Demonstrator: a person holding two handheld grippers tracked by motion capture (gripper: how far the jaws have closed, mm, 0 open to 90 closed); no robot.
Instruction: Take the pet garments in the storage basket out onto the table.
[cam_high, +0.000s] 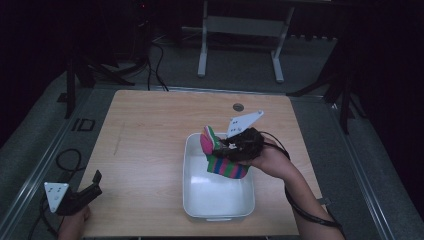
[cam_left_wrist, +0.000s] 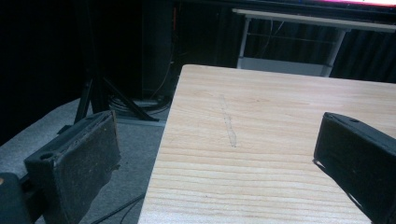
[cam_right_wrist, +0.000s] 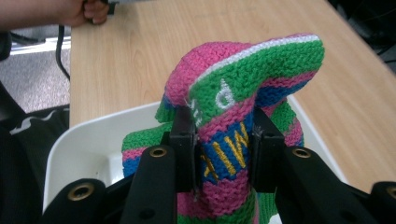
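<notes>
A pale wooden bench (cam_high: 150, 145) stands in a dark room. The right tool (cam_right_wrist: 223, 149), held above the white tub (cam_high: 192, 170), pinches a striped knitted sock (cam_right_wrist: 233, 93). The left tool (cam_left_wrist: 219, 158) rests wide apart, empty, at the bench's near-left corner.

A: What colours run through the knitted sock (cam_right_wrist: 243, 84)?

B: Stripes of pink, green and blue, with one thin white line, plus white and yellow stitched letters.

A: And the tub (cam_high: 192, 185) under it?

B: Plain white, on a pale wood-grain table (cam_high: 145, 135).

A: The grippers?

B: Black jaws on the right gripper (cam_right_wrist: 223, 149) and the left gripper (cam_left_wrist: 219, 158), each topped with a light grey plate.
</notes>
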